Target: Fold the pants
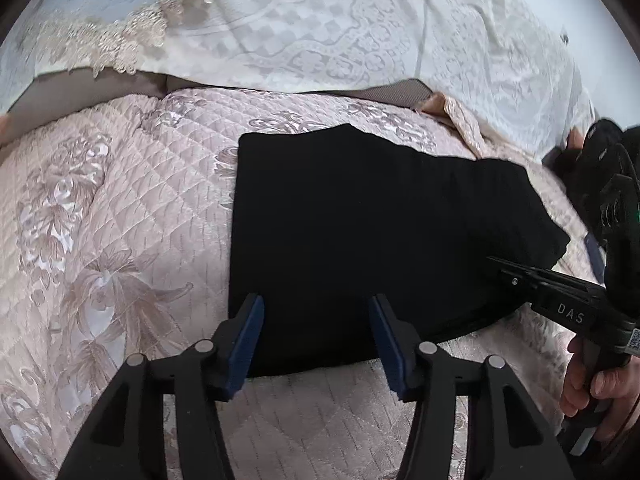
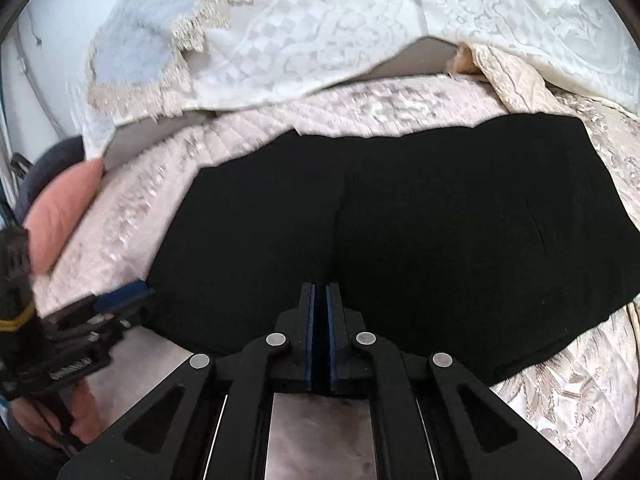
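Observation:
Black pants lie flat, folded into a rough rectangle, on a pink quilted bedspread. My left gripper is open, its blue pads over the near edge of the pants, holding nothing. My right gripper is shut with its blue pads together, over the near edge of the pants; no cloth shows between the pads. The right gripper also shows in the left wrist view, shut, at the right edge of the pants. The left gripper shows in the right wrist view at the left edge.
A white lace cover drapes along the far side of the bed. A pink cushion lies at the left. The person's hand holds the right gripper's handle. Bare bedspread surrounds the pants.

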`<state>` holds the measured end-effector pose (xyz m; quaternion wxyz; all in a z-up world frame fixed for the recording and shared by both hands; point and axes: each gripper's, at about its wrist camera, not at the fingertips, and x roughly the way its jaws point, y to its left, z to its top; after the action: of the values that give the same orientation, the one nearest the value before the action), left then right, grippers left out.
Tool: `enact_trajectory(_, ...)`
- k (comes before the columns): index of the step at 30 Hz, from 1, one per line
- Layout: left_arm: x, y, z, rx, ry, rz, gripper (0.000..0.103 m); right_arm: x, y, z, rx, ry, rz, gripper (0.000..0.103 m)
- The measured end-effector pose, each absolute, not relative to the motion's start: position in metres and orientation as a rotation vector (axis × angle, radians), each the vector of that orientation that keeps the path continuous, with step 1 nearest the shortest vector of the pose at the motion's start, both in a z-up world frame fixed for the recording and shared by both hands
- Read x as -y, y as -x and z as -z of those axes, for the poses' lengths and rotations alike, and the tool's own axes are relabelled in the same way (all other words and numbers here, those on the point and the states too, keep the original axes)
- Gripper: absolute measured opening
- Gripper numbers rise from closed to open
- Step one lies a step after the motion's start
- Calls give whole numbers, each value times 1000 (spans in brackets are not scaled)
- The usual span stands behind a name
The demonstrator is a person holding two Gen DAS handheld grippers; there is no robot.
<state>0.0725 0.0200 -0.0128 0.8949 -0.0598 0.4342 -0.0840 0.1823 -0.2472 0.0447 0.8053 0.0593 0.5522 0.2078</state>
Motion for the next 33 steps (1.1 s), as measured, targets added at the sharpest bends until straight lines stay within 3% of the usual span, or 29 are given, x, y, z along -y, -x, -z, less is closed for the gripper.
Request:
enact_trajectory(5, -12, -77, 4, -910, 137, 207, 57, 267, -177, -53, -1143, -158, -407, 5)
enact_trajectory(7, -5, -81, 0, -892, 132, 219, 57, 278, -174, -59, -1115, -170, -384, 21)
enact_trajectory(8, -2, -83, -1, -883, 127, 213, 57, 284, -173, -61, -1105, -178, -373, 23)
enact_trajectory(17, 26, -97, 10, -912, 102, 281, 57, 316, -175, -59, -1109, -284, -343, 24)
enact_trajectory(25, 28, -133, 5, -921, 97, 266, 57, 344, -176, -64, -1063, -381, -256, 43)
enact_trajectory(29, 56, -138, 19, -935, -27, 270, 61, 366, -173, -56, -1099, -389, -177, 44)
enact_trajectory(33, 67, -135, 7, -946, 49, 357, 61, 389, -166, -60, -1081, -453, -123, 45)
